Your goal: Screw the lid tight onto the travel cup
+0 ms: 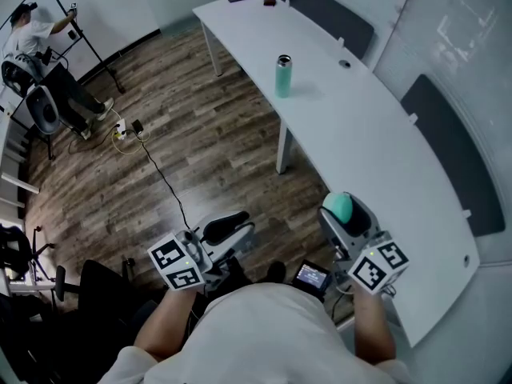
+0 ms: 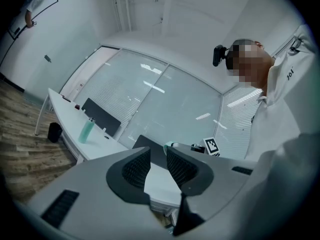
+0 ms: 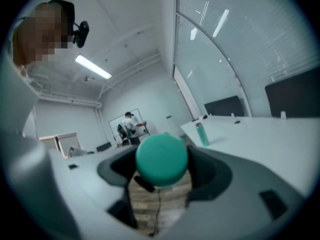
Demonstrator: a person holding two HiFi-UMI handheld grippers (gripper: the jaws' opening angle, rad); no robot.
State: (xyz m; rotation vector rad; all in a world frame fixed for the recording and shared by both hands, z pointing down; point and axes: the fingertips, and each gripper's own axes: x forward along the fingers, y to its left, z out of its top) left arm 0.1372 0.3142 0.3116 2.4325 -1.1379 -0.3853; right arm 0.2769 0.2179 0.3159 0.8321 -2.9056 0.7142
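- The teal travel cup [image 1: 283, 76] is standing upright on the long white worktop [image 1: 376, 142].
- The right gripper [image 1: 344, 211] is clamping the round teal lid [image 1: 341, 206] between its jaws. It is being held close to the person's body, well short of the travel cup.
- The left gripper [image 1: 230, 226] is holding nothing, its jaws standing slightly apart. It is hanging over the wooden floor [image 1: 184, 134], also well apart from the travel cup.
- Beyond the travel cup, a small dark item [image 1: 270, 0] is lying at the worktop's far end.
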